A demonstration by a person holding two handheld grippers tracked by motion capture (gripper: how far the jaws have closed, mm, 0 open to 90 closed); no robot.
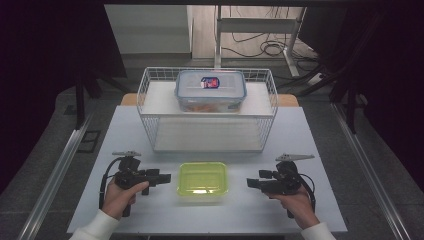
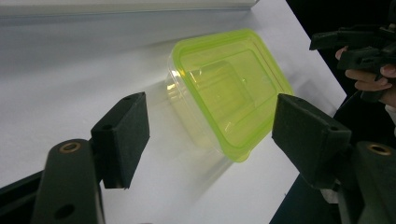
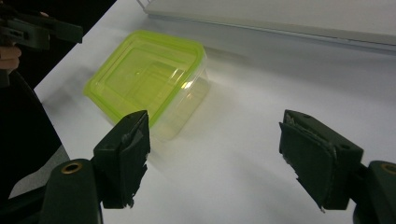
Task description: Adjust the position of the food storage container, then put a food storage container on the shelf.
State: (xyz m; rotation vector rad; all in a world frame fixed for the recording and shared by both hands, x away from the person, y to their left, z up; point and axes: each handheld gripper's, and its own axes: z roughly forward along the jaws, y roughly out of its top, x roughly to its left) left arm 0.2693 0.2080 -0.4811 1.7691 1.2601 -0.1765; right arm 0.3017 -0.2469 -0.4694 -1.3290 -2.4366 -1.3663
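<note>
White bench (image 1: 300,150) under the lights, dark room all around, cables on the floor beyond. Dead centre at the near edge sits the lime-green container (image 1: 202,178), lid on, nothing visible inside through its clear walls. The left tongs (image 1: 165,178) sit just to its left, the right tongs (image 1: 251,183) just to its right, both aimed inward, neither touching it. The gripper views settle it: both pairs gape wide, holding nothing. The high view adds what those miss: a white wire basket (image 1: 150,100) behind, a clear lidded box (image 1: 211,90) on its upper shelf with something orange inside, too blurred to name.
</note>
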